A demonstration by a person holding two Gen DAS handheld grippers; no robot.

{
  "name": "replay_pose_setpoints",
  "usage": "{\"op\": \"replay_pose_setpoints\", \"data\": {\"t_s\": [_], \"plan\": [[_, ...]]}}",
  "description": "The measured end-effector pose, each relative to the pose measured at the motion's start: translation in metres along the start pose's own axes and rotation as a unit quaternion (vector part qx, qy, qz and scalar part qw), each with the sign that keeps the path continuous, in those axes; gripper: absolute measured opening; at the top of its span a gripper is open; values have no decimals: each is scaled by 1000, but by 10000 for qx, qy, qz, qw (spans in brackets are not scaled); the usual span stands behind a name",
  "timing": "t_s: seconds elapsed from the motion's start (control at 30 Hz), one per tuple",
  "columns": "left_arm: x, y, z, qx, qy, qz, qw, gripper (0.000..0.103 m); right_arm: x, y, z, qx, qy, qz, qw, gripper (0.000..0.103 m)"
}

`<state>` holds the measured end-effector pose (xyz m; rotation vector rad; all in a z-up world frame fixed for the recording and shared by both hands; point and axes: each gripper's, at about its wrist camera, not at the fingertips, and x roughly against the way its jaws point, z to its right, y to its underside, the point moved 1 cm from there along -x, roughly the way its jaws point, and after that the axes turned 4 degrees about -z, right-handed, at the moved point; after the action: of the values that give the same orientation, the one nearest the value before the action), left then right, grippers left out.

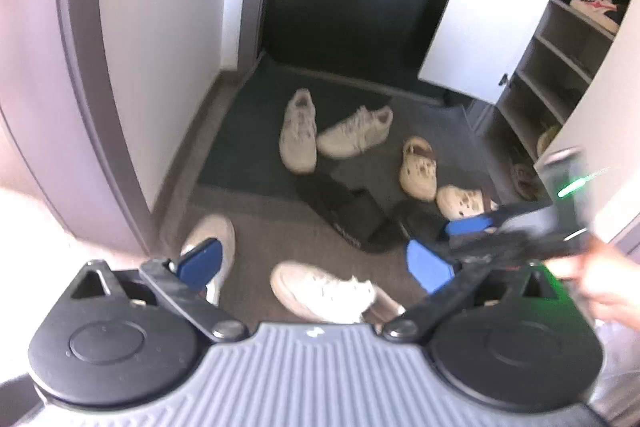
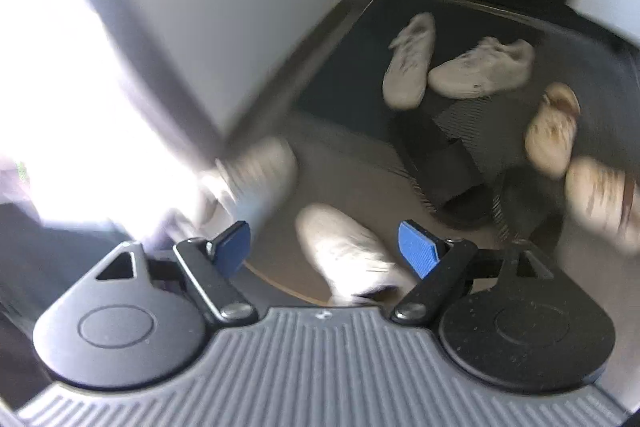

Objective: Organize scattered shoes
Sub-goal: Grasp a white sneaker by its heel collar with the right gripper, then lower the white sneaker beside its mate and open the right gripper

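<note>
Left wrist view: the left tongs (image 1: 316,265) stand wide open with nothing between the blue pads. Just beyond them, on the floor, lies a white sneaker (image 1: 320,289), and a second white shoe (image 1: 212,247) shows behind the left pad; whether a person wears these two I cannot tell. The right tongs (image 1: 452,241) come in from the right side, also spread apart and empty, with a hand (image 1: 608,279) behind them.

I take the black slides (image 1: 352,215) in the middle of the floor as the landmark. Beyond them, on the dark mat (image 1: 240,147), lie two pale sneakers (image 1: 298,131), toe against toe. To the right of the slides lie two cream clogs (image 1: 418,167), close to each other. Further right stands the open shoe cabinet (image 1: 560,67), with a shoe already on one shelf.

The right wrist view is blurred, but there also the right tongs (image 2: 324,251) are open and hold nothing.

In my judgement the clogs are light and stiff foam, so a grip on the heel rim or the side wall is good. The sneakers are softer and can fold; the padded heel collar seems the safest place to take hold.
</note>
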<state>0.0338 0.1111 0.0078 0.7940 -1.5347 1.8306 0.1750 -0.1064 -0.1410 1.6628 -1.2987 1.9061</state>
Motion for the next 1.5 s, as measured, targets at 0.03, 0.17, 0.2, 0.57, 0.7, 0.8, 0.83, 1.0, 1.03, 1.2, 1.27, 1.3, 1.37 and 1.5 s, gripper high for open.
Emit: {"op": "replay_pose_setpoints", "data": {"t_s": [0.03,0.17,0.2,0.57,0.7,0.8,0.83,1.0,1.03,1.2,1.27,1.3,1.37,1.5], "plan": [[2,0,-2,11,-41,63,10000,101,-25,5,4,472,99,-224,9986,83],[-9,1,-23,421,-135,-79,9990,101,-106,37,21,1514,203,-787,9851,76],[-16,1,-32,560,-178,-183,9981,101,-117,41,24,1582,188,-841,9836,75],[-58,-6,-69,1344,-370,-585,9885,101,-225,86,38,2134,35,-1405,9668,35],[-72,-7,-71,1450,-454,-714,9858,100,-246,89,37,2235,-228,-1351,9650,24],[-83,-5,-75,1707,-217,-952,9805,100,-249,88,40,2138,-299,-1225,9687,23],[-83,-6,-75,1712,-192,-958,9804,100,-248,88,42,2047,-335,-1198,9709,22],[-75,-2,-70,1640,-116,-826,9829,100,-237,86,58,549,-752,-1202,9884,20],[-74,-3,-69,1645,-106,-827,9828,100,-233,87,60,264,-870,-1206,9885,20],[-70,5,-63,1839,170,-877,9789,100,-226,97,65,-1202,-1312,-1312,9753,20],[-69,6,-60,1873,231,-879,9781,100,-222,107,69,-2005,-1607,-1297,9577,20],[-68,6,-57,1799,205,-834,9799,100,-223,110,68,-2179,-1676,-1297,9527,20],[-66,5,-54,1719,174,-788,9818,100,-218,117,65,-2509,-1880,-1299,9406,20],[-73,8,-48,1575,91,-908,9833,100,-210,128,57,-2915,-2096,-1257,9248,20]]}}
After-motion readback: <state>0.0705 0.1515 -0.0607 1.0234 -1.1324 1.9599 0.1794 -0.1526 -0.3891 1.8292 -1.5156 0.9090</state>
